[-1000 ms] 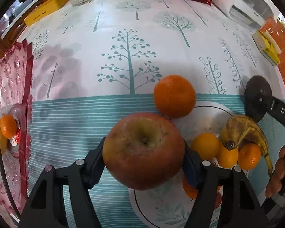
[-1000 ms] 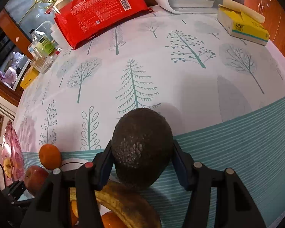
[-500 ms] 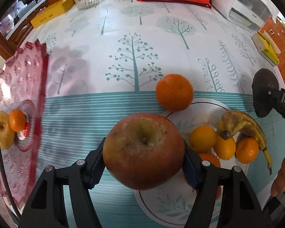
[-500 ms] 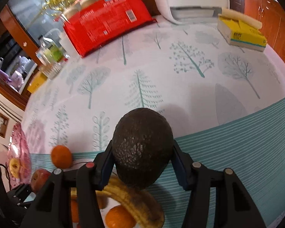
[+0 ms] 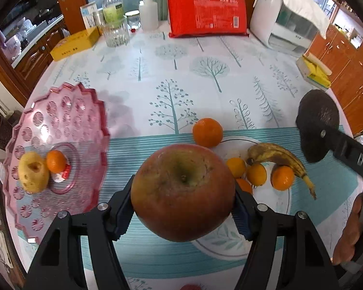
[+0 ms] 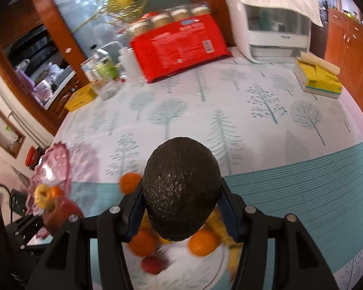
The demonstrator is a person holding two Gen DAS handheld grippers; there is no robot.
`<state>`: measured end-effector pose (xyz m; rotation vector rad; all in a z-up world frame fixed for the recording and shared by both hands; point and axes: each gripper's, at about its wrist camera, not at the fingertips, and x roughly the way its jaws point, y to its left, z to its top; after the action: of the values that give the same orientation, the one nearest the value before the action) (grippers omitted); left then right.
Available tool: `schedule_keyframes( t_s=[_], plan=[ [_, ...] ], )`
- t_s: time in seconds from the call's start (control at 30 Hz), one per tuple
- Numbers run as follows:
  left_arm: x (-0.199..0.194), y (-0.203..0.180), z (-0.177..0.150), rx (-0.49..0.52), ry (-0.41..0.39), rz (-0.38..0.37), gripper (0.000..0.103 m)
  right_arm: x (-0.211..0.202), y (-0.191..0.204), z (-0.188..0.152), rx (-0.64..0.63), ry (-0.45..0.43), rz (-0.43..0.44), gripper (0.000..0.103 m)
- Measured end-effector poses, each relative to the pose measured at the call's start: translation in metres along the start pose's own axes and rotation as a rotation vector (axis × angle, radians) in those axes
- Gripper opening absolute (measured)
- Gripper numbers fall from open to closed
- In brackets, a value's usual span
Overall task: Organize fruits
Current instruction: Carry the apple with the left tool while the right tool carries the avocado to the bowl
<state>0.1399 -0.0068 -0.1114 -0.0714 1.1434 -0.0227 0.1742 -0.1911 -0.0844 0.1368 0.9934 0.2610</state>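
My left gripper [image 5: 182,207] is shut on a large red apple [image 5: 182,191] and holds it above the table, over the near left rim of the white plate [image 5: 282,207]. My right gripper [image 6: 180,207] is shut on a dark avocado [image 6: 181,193], which also shows at the right of the left wrist view [image 5: 318,123]. The plate holds a spotted banana [image 5: 278,157] and several small oranges [image 5: 282,177]. One orange [image 5: 207,132] lies on the cloth by the plate's far rim. A pink glass dish [image 5: 60,125] at the left holds a yellow fruit [image 5: 34,171] and a small orange [image 5: 56,161].
At the table's far edge stand a red package [image 5: 207,14], a white appliance [image 5: 280,24], a glass jar [image 5: 116,32], bottles and a yellow box [image 5: 73,44]. Another yellow box [image 5: 314,71] lies at the right edge. A small red fruit [image 6: 152,264] lies on the plate.
Both grippers have risen and drawn back with their fruits. The pink dish has come fully into the left wrist view. The right wrist view is blurred near the plate.
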Motion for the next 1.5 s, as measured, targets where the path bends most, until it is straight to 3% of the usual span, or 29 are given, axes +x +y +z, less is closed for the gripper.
schedule_keyframes(
  t_s=[0.4,0.87,1.17,1.5],
  plan=[
    [-0.052,0.055,-0.021,0.014,-0.050,-0.021,0.068,-0.029,0.091,-0.045,-0.122,0.041,0.028,0.056],
    [-0.092,0.153,-0.040,-0.002,-0.089,0.000,0.068,-0.041,0.200,-0.063,-0.195,0.020,0.051,0.056],
    [-0.095,0.207,-0.043,0.001,-0.089,0.011,0.068,-0.029,0.252,-0.074,-0.201,0.027,0.049,0.056],
    [-0.071,0.254,-0.032,-0.024,-0.056,0.024,0.068,0.008,0.282,-0.077,-0.211,0.093,0.018,0.056]
  ],
)
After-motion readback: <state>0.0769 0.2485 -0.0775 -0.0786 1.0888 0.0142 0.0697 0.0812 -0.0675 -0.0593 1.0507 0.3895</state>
